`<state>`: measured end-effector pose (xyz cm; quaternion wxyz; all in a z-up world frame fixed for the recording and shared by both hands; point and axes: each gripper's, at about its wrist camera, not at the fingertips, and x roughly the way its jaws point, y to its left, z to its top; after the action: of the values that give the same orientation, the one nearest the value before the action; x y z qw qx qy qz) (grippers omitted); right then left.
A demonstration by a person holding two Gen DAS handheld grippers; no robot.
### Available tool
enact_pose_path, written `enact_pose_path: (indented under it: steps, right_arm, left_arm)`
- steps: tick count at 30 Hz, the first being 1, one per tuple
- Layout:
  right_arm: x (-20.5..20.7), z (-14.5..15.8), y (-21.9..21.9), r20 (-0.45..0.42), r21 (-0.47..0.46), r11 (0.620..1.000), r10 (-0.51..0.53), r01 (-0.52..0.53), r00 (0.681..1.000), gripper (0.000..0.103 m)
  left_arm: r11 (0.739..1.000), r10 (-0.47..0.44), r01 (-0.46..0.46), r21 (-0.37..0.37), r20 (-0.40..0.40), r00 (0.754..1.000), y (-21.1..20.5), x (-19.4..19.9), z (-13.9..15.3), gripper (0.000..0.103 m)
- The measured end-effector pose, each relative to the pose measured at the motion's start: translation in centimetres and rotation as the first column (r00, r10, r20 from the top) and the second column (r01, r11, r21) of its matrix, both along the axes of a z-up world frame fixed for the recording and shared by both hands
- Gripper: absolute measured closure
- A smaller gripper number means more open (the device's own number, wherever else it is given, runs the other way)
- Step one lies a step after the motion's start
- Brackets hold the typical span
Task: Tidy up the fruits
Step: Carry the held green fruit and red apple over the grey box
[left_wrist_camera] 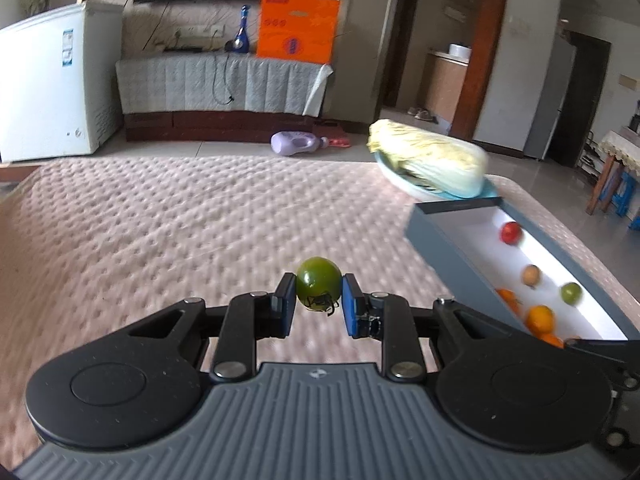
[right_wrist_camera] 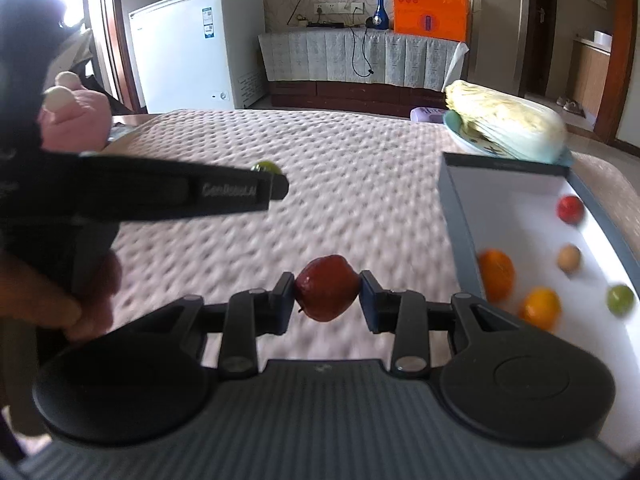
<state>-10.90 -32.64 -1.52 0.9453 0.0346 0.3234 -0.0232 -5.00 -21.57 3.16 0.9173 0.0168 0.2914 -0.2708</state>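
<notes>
Two handheld grippers are each pinching one small fruit above a pink quilted bed.

The left gripper (left_wrist_camera: 319, 300) is clamping a green tomato (left_wrist_camera: 318, 283), stem end pointing back toward the camera. The right gripper (right_wrist_camera: 327, 295) is squeezing a dark red fruit (right_wrist_camera: 327, 288), long axis running sideways between the pads. A grey box (right_wrist_camera: 456, 208) at right is holding five fruits. The left gripper's side is reading "GenRobot.AI", blurred.

Green tomato (left_wrist_camera: 318, 284) pinched stem-down above the bed; dark red fruit (right_wrist_camera: 327, 288) likewise; five more fruits in the grey box (right_wrist_camera: 452, 200).
</notes>
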Motion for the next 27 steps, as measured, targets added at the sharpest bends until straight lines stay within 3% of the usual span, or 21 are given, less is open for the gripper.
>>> enact_pose_path:
  steps: [8,13,27]
  right_arm:
    - [-7.2,2.6,-0.2,0.057,-0.033,0.999,0.035,-0.033,0.998,0.065]
    - [-8.7,2.9,-0.8,0.067,-0.024,0.999,0.039,-0.038,0.997,0.065]
    - [-8.8,2.3,-3.0,0.051,0.023,1.000,0.015,-0.016,0.999,0.065]
  left_arm:
    - [1.000,0.013,-0.013,-0.009,-0.012,1.000,0.8,-5.5,1.5,0.075]
    - [1.000,0.016,-0.017,-0.013,-0.022,1.000,0.7,-8.7,1.7,0.075]
    - [1.000,-0.012,0.013,0.021,-0.051,0.999,-2.3,-7.8,-0.3,0.075]
